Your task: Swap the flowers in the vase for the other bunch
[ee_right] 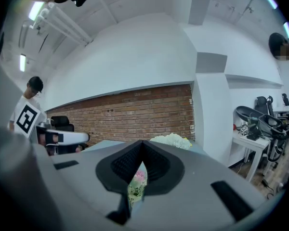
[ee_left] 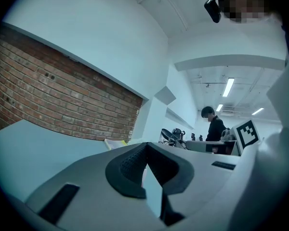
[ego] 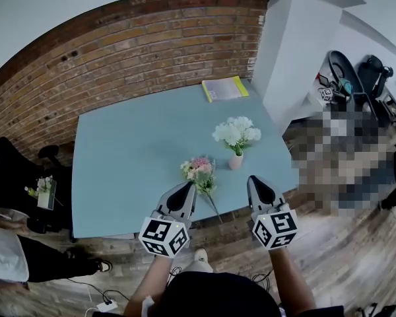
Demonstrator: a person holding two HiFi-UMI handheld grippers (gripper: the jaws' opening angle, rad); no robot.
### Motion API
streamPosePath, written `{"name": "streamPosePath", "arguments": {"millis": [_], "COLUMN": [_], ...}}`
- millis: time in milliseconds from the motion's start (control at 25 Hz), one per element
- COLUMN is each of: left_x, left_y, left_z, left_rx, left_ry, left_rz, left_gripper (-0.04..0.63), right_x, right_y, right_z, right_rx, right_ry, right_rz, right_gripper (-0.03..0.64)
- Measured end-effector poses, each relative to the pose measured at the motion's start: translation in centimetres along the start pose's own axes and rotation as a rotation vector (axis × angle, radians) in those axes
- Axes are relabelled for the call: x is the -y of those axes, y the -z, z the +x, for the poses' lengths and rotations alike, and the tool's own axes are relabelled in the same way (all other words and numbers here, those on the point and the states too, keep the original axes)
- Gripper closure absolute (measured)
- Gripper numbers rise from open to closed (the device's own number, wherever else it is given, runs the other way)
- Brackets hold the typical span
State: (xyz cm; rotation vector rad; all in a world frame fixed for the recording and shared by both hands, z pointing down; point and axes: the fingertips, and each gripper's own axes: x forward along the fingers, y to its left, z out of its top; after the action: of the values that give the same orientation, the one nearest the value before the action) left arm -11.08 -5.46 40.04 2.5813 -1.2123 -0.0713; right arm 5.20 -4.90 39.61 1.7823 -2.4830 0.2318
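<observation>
A small pink vase holding white flowers stands on the light blue table, right of the middle. A pink and green bunch lies flat near the table's front edge, stems toward me. My left gripper hovers just in front of that bunch, jaws together and empty. My right gripper is level with it, below and right of the vase, also shut and empty. In the right gripper view, the white flowers show over the shut jaws and the pink bunch shows below the tips.
A yellow-edged booklet lies at the table's far edge by the brick wall. A white pillar stands close to the table's right corner. At the left are a black chair, a small flower holder and a seated person.
</observation>
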Motion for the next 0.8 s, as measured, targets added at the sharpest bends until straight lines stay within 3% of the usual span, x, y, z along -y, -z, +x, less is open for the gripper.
{"name": "streamPosePath", "arguments": {"millis": [320, 800], "left_x": [-2.0, -1.4], "left_y": [-0.5, 0.0], "left_z": [1.6, 3.5], "left_rx": [-0.012, -0.028], "left_ry": [0.033, 0.043], "left_rz": [0.009, 0.007], "left_gripper": [0.589, 0.589], "right_x": [-0.3, 1.7], "right_y": [0.1, 0.6], "right_z": [2.0, 2.6], "right_rx": [-0.007, -0.017], "right_ry": [0.020, 0.022], "right_rz": [0.006, 0.013], "right_gripper": [0.612, 0.612]}}
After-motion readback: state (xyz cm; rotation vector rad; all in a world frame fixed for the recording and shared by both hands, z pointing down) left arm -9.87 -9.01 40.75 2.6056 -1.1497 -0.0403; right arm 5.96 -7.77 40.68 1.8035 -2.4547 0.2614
